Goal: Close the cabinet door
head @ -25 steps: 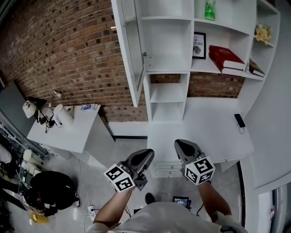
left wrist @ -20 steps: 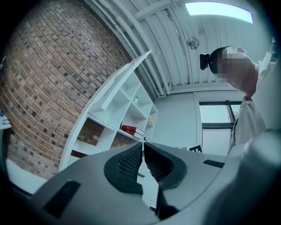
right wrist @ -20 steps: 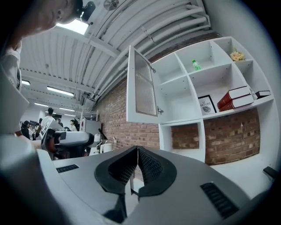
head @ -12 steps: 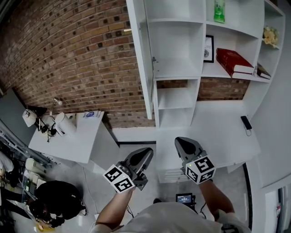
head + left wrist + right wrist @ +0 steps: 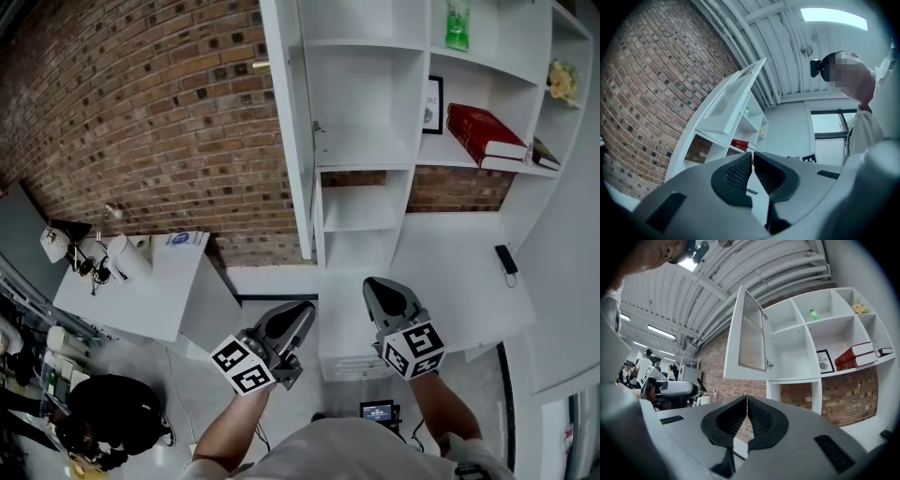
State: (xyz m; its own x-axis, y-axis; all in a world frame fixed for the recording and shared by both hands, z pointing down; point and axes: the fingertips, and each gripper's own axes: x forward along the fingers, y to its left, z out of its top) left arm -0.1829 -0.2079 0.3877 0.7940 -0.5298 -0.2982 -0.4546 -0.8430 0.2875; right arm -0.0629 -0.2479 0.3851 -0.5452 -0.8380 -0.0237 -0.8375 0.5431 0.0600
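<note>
Facing the white shelf unit [image 5: 450, 234], we see its cabinet door [image 5: 289, 122] standing open, swung out from the upper left compartment, while well below it our left gripper [image 5: 302, 317] and right gripper [image 5: 377, 289] hover side by side, jaws clenched together on nothing.

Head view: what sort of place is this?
Probably a lab or studio mocked up as a home office: brick wall, white shelf unit with red books, side table of equipment.
</note>
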